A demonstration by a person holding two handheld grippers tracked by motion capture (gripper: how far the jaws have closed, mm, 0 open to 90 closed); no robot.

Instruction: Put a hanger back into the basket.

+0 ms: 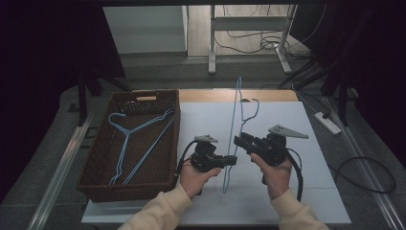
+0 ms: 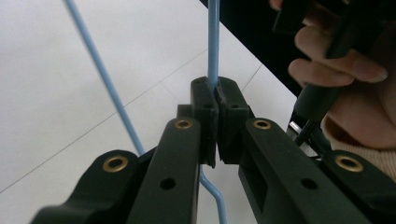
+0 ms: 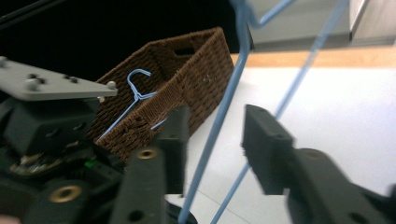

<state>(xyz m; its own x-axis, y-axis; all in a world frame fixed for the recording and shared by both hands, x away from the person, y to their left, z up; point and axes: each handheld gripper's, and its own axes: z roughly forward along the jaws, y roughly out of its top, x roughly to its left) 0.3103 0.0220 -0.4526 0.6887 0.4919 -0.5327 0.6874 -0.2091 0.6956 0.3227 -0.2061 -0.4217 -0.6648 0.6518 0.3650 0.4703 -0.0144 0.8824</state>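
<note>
Jaws of the left gripper [image 2: 217,100] pinch the blue hanger [image 2: 213,42]; right gripper [image 3: 215,144] jaws spread around its wire.

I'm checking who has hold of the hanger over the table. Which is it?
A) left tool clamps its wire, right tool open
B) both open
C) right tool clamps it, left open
A: the left tool is shut on the blue wire hanger; the right tool gapes around it.
</note>
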